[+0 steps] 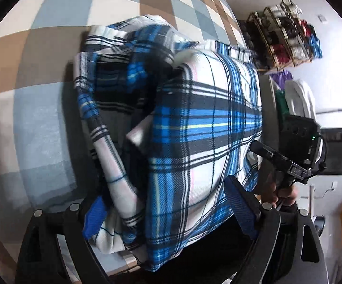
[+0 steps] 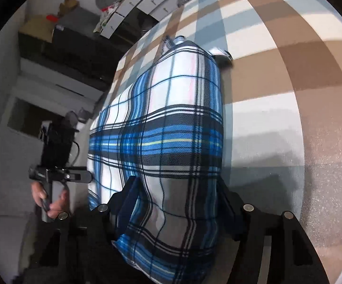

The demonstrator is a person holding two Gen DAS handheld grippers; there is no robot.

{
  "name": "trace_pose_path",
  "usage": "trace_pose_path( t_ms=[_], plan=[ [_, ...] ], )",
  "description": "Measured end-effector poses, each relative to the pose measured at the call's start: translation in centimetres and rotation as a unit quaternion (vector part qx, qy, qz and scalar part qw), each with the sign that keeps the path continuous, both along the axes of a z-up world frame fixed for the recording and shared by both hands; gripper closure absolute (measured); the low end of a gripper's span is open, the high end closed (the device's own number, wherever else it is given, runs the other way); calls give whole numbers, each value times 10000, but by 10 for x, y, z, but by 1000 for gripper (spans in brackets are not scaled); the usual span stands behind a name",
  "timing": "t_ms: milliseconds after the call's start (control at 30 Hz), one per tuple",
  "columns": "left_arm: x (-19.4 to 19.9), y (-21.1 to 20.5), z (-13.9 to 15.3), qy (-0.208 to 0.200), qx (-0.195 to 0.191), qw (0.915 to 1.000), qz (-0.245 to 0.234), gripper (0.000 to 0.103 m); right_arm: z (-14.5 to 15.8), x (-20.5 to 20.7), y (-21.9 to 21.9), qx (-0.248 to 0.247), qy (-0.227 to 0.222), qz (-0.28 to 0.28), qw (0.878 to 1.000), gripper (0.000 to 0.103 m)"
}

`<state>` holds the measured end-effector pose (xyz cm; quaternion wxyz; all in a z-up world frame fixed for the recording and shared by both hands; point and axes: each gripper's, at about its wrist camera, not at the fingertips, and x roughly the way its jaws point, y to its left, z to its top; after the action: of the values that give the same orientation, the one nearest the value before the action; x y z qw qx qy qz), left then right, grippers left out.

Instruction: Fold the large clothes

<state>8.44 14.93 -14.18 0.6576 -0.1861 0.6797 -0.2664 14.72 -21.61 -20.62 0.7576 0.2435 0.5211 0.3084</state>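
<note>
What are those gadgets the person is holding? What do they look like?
Each is a black hand-held left gripper or right gripper with two broad fingers faced in blue ribbed pads, round silver bolts on the frame, a boxy black camera unit with a small green light, a thin black cable and a pistol-style handle.

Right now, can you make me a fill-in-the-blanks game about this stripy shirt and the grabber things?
The plaid garment is blue, white and ____.
It lies on a ____ blanket of brown, cream and pale blue squares.
In the left wrist view, the shelf by the wall holds rolled ____.
Each gripper is held by a person's ____.

Missing words: black; checked; clothes; hand
</note>
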Motion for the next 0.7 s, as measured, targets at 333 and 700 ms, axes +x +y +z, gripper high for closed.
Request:
trace_pose_path(
  t_ms=[333,700],
  plan=[
    [2,-18,5,-213,169,9992,-287,53,17,-24,3,367,-222,33,9991,62],
    [2,-16,4,-256,220,9992,-204,43,3,-18,19,-20,-201,-162,9997,60]
  ],
)
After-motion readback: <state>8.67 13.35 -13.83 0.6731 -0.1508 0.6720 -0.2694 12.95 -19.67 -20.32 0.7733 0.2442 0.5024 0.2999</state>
